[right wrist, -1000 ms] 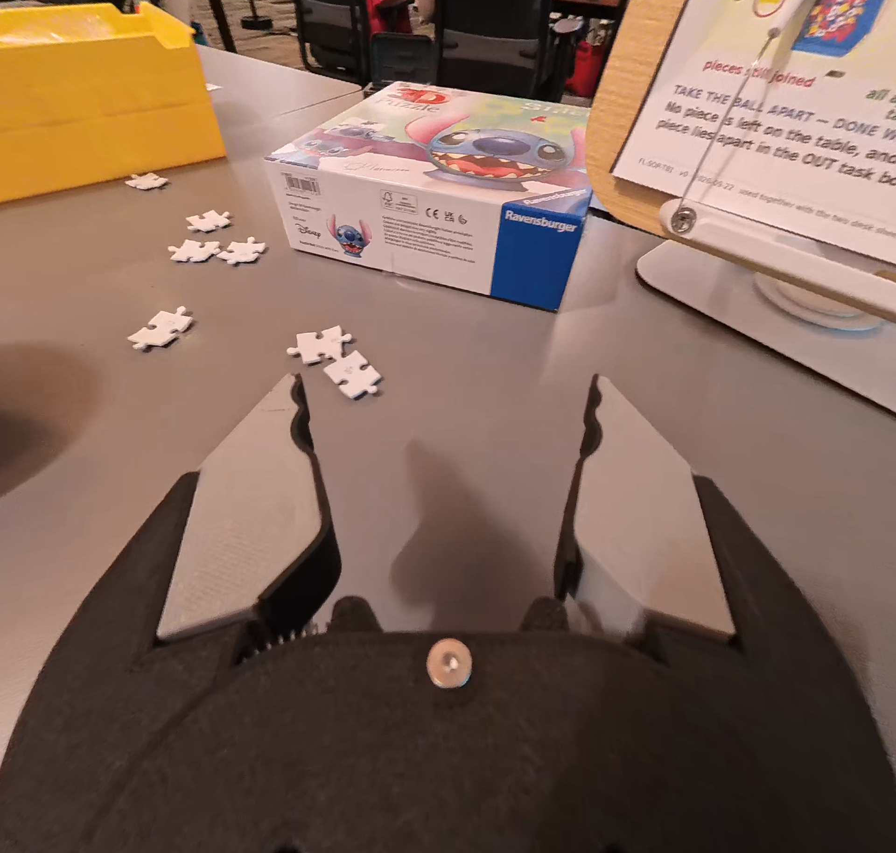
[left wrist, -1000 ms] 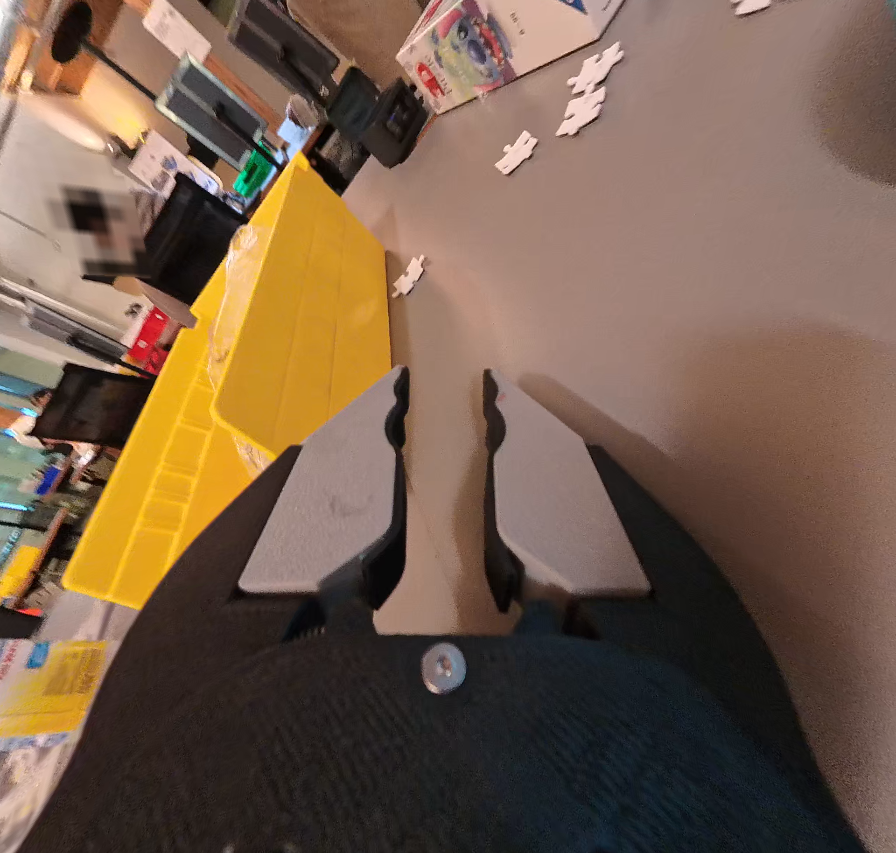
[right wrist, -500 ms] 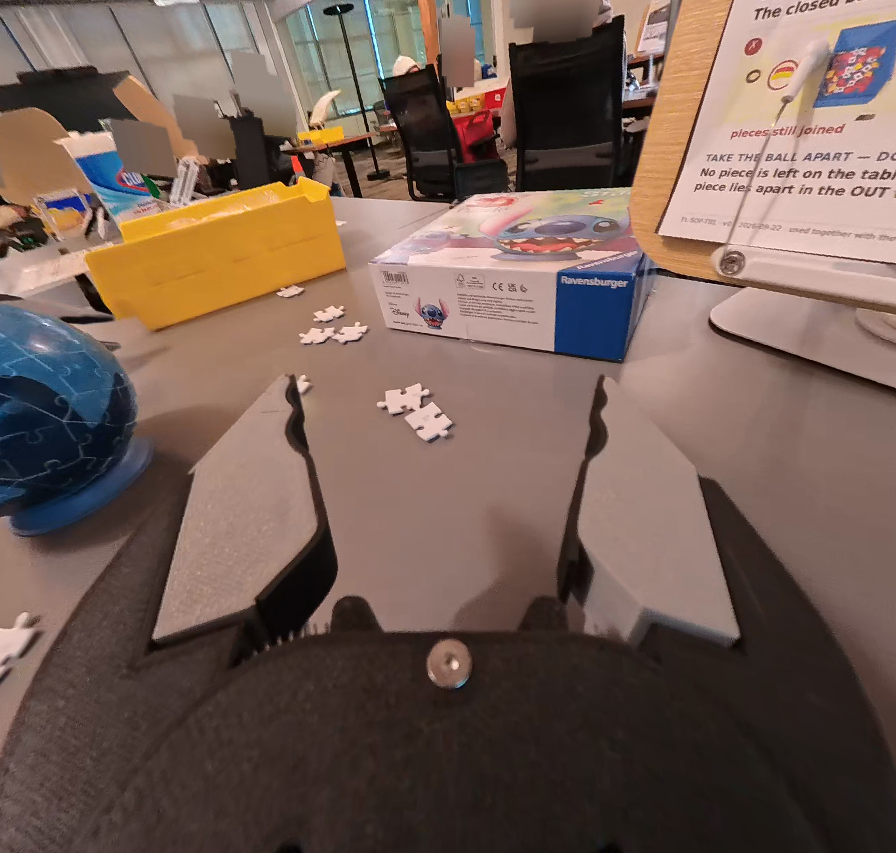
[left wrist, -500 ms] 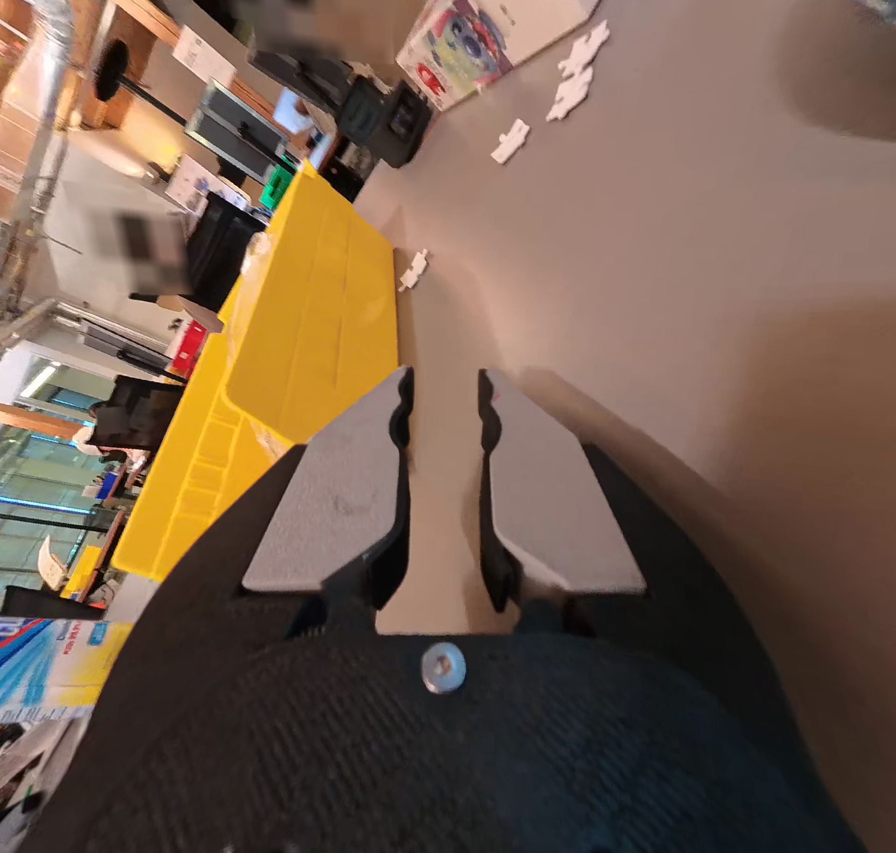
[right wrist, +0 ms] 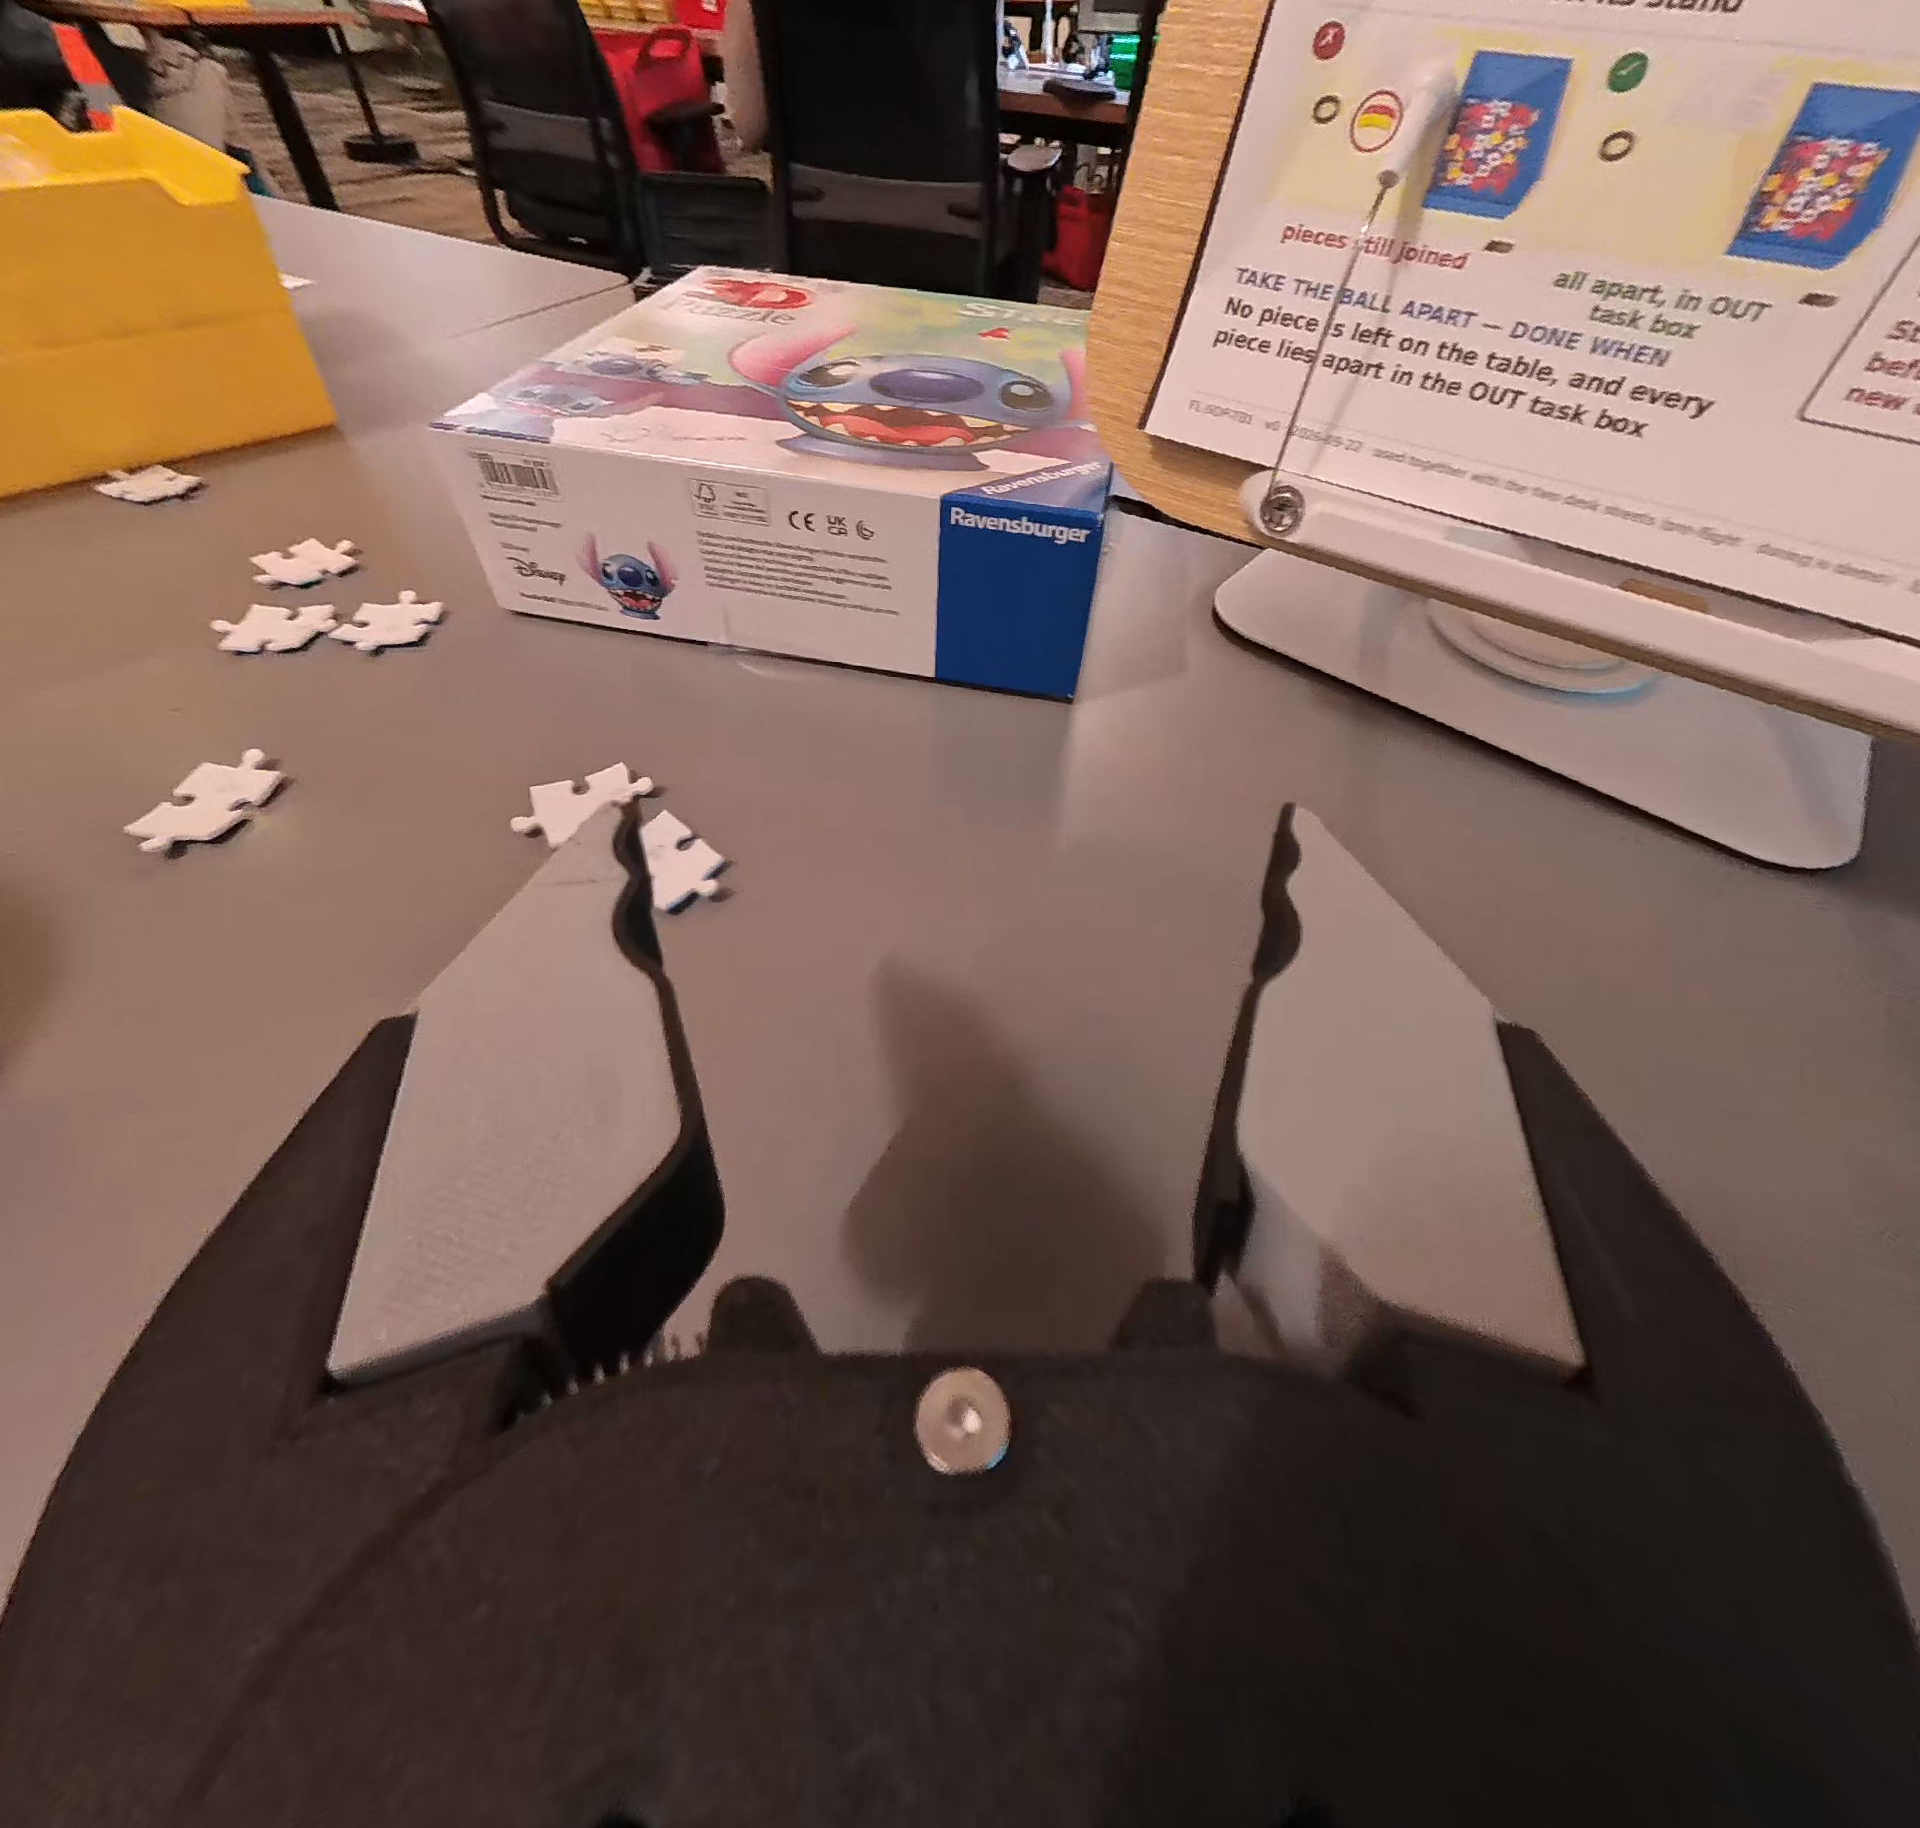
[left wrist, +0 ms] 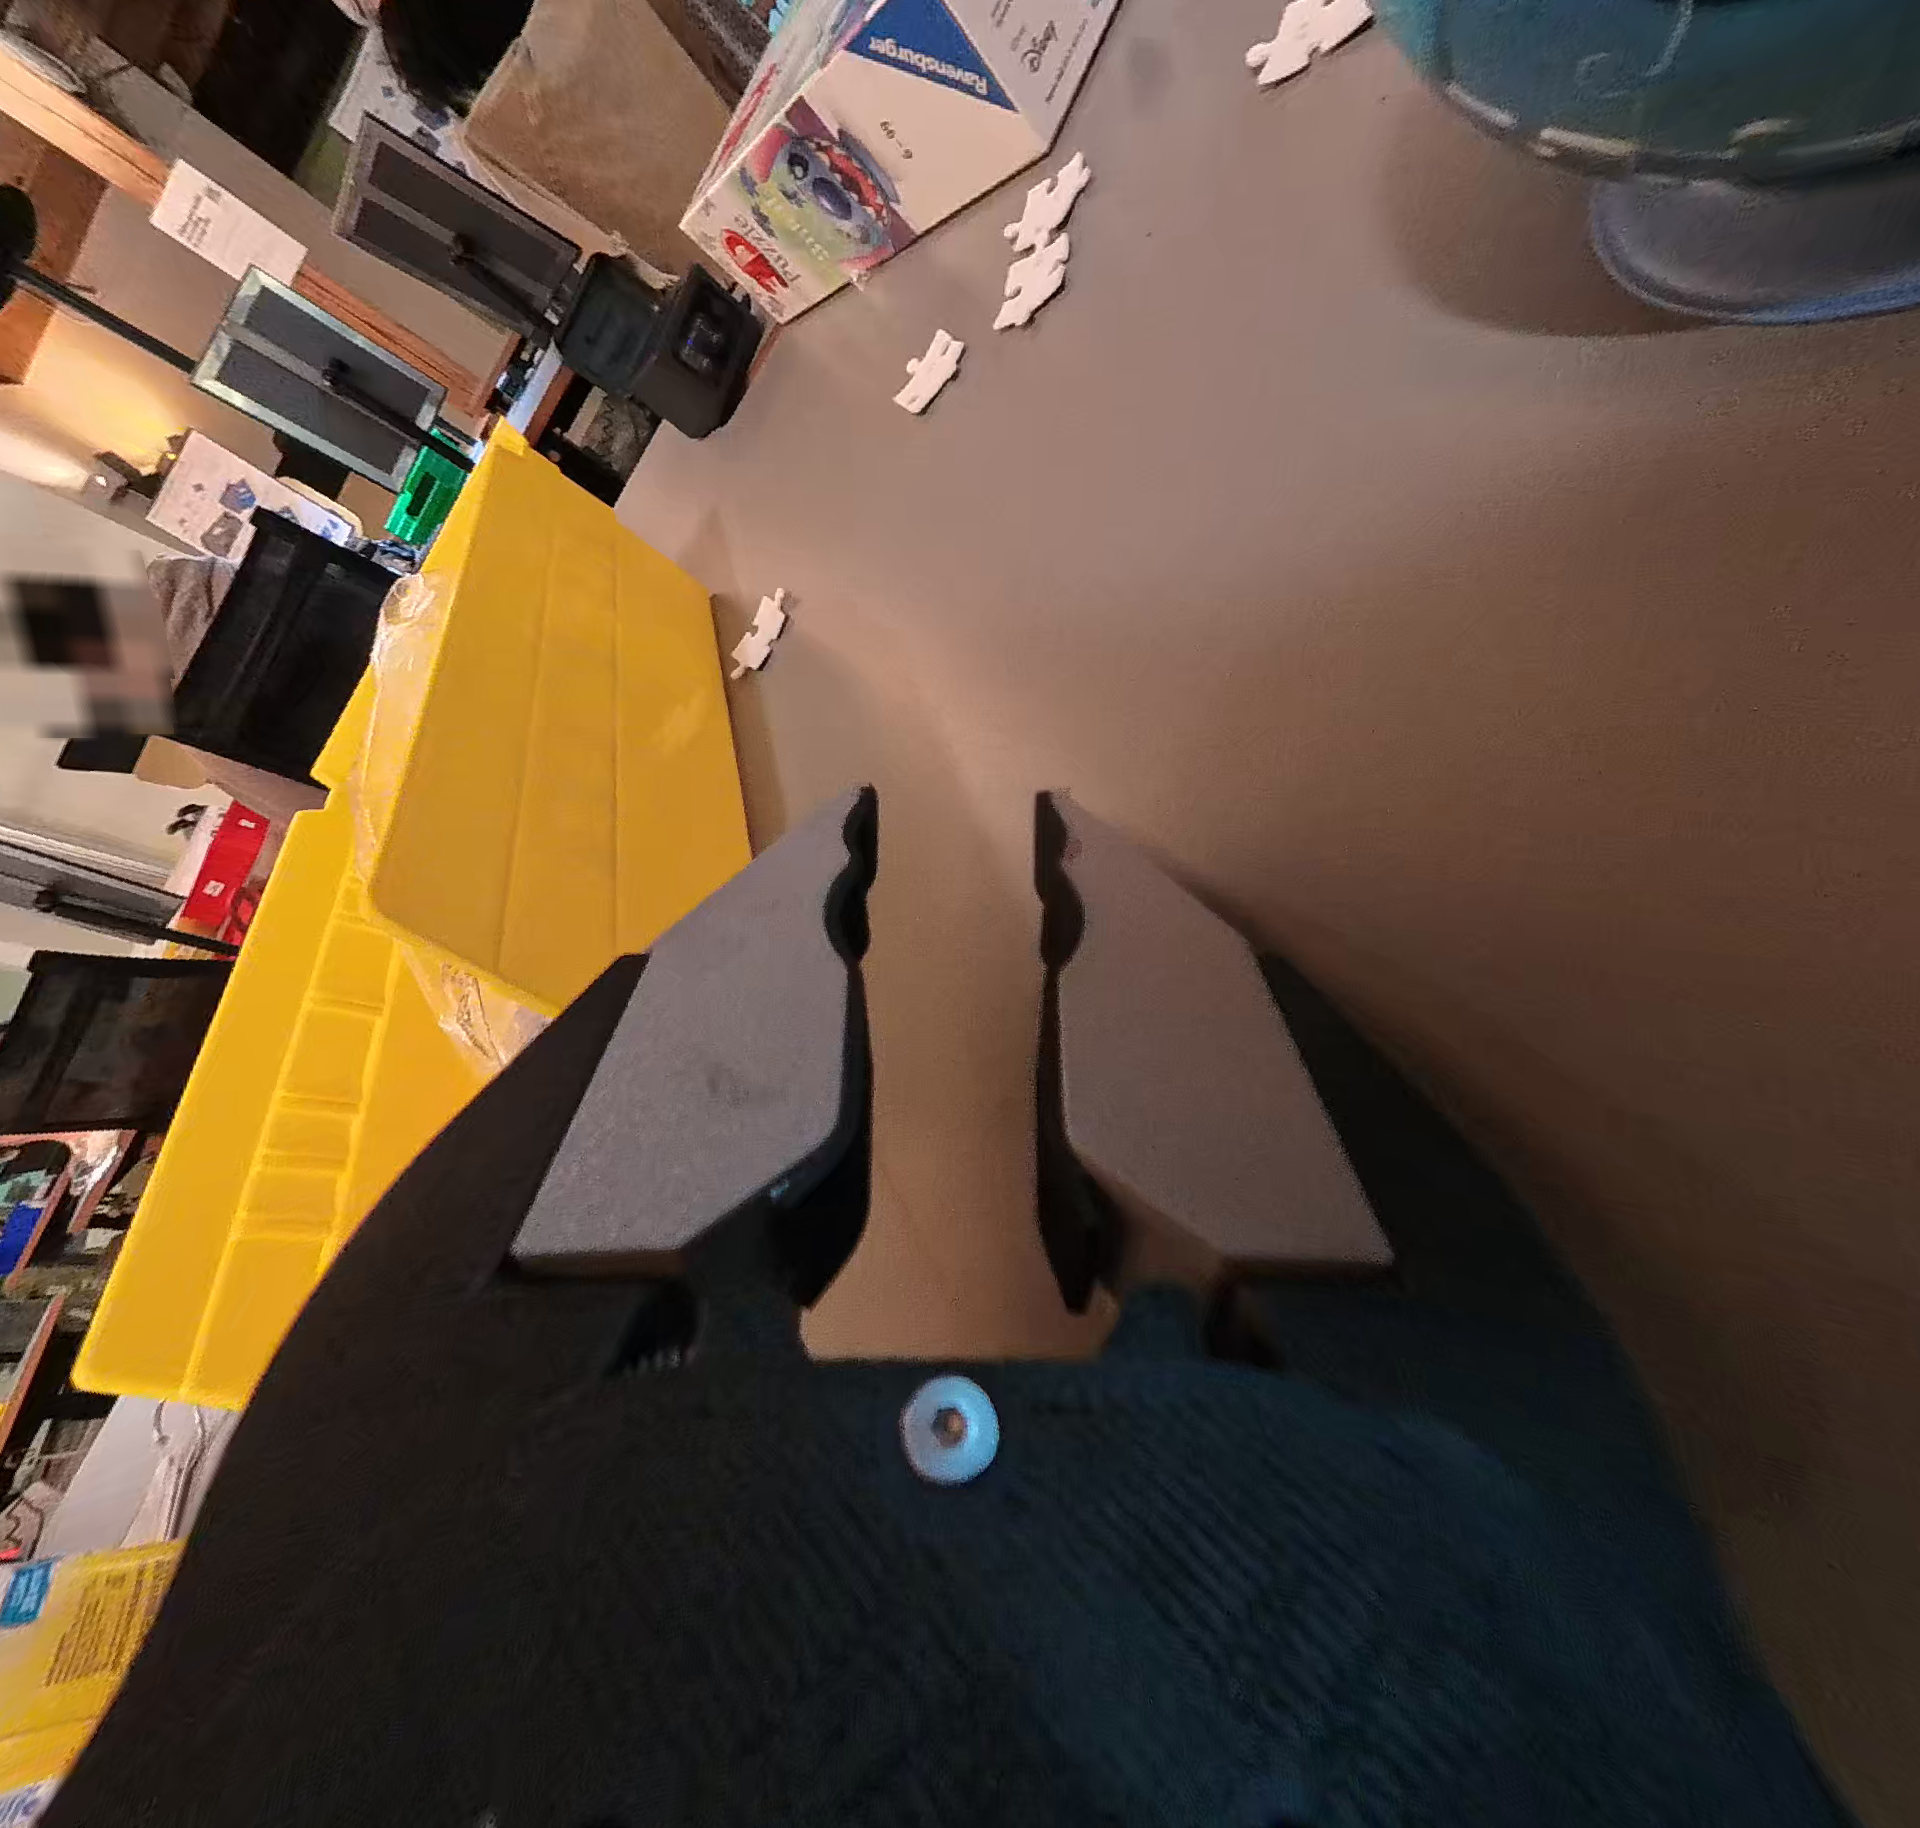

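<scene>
The left gripper (left wrist: 951,812), held rolled on its side above a grey tabletop (left wrist: 1351,687), has its grey fingers parted by a narrow gap and grasps nothing. A yellow plastic bin (left wrist: 540,739) stands just beside it at 9 o'clock, with one white jigsaw piece (left wrist: 761,632) at 11 o'clock; a blue puzzle ball on a blue ring stand (left wrist: 1714,95), which a second ago had not entered this view, sits at 1 o'clock.

The right gripper (right wrist: 956,822) is spread wide and empty above the tabletop, its left fingertip (right wrist: 597,843) overlapping a pair of white loose jigsaw pieces (right wrist: 623,822); contact cannot be judged. A white-and-blue cardboard puzzle box (right wrist: 790,490), printed with a cartoon creature, logos and small type, lies at 12 o'clock. A printed instruction sheet on a wooden board with a white stand (right wrist: 1558,220) rises at 2 o'clock. Half a second ago this view took in the ball; now it points lower and the ball is out of view.
</scene>
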`<action>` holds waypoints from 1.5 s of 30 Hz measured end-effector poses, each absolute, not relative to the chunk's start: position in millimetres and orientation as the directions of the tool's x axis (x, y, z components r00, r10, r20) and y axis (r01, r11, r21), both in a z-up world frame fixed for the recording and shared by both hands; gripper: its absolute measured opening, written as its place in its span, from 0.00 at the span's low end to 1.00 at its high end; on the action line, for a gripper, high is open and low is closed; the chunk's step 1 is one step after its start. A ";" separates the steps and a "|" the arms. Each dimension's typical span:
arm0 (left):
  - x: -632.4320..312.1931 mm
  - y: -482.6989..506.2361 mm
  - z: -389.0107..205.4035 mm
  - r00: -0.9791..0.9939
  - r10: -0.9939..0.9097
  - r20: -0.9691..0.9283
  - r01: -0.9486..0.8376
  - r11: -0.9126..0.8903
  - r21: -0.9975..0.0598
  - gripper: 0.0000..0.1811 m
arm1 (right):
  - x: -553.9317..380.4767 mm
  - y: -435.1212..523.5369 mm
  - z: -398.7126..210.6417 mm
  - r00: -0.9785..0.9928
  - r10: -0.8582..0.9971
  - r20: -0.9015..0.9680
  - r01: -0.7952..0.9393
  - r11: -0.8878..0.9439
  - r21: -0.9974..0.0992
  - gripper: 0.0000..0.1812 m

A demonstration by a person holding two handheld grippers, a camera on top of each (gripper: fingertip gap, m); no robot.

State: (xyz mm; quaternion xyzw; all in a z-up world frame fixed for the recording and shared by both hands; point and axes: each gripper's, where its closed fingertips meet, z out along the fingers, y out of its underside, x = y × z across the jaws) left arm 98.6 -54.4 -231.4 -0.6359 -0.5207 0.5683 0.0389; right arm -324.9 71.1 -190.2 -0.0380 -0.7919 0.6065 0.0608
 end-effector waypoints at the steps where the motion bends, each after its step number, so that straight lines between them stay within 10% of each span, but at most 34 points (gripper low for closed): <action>1: 98.4 -53.0 -231.6 -0.182 0.709 -0.681 0.614 -0.459 -0.642 0.16 | -324.7 71.1 -189.8 -0.989 0.136 0.056 -0.019 0.261 -0.965 0.63; 22: 100.7 -55.6 -249.3 -0.150 0.805 -0.574 0.687 -0.332 -0.646 0.10 | -198.9 113.6 -178.1 -0.901 -0.432 -0.037 -0.042 0.172 -0.984 0.57; 26: 100.3 -21.7 -239.8 -0.073 0.895 -0.440 0.584 -0.320 -0.746 0.44 | -158.7 126.2 -175.5 -0.815 -0.578 0.036 -0.130 0.122 -0.984 0.60; 30: 90.4 27.3 -228.4 0.070 0.966 -0.247 0.496 -0.249 -0.832 0.58 | -102.8 126.7 -184.7 -0.683 -0.723 0.107 -0.257 0.100 -0.961 0.65; 45: 26.3 75.8 -229.0 0.277 0.902 -0.331 0.405 -0.422 -0.811 0.59 | -18.2 93.3 -213.4 -0.418 -0.843 0.338 -0.523 -0.081 -0.848 0.69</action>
